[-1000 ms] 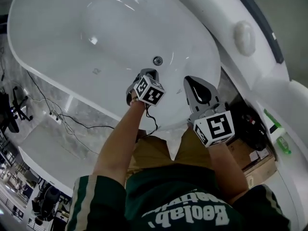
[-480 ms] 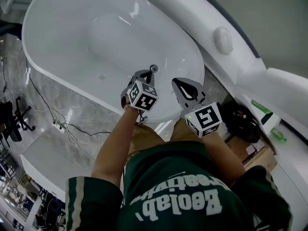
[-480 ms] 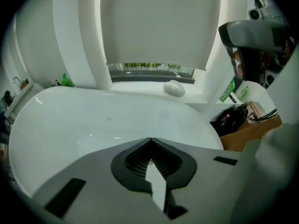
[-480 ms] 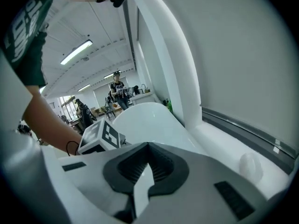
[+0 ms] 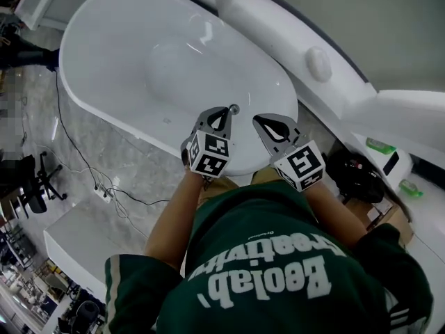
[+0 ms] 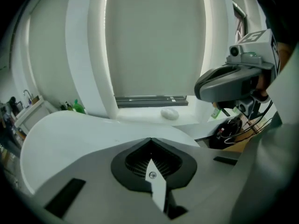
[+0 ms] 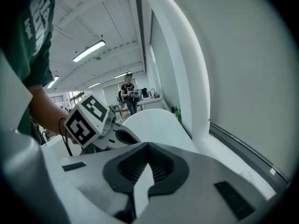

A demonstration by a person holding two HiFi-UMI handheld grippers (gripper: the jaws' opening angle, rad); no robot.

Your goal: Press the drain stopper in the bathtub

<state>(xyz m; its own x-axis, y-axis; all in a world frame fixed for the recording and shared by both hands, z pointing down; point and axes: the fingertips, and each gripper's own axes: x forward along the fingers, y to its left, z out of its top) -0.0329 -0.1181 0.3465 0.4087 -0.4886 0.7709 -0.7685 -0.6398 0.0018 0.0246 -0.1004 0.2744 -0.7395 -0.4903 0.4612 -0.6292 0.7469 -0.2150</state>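
Jaws together, left gripper [image 5: 224, 112] tips just beside the tiny drain stopper [image 5: 234, 108].

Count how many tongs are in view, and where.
2. The left tongs are shut, tips near the drain stopper. The right tongs are shut too, over the near end of the bathtub. None seems hidden.

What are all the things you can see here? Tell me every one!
bathtub: one, white, middle of the head view.
drain stopper: one, silver, tub bottom, just ahead of the left tongs.
round knob: one, white, ledge right of the tub.
bottles: two, green, far right.
chair: one, black, floor at left.
left tongs: one, grey, shut, empty.
right tongs: one, grey, shut, empty.
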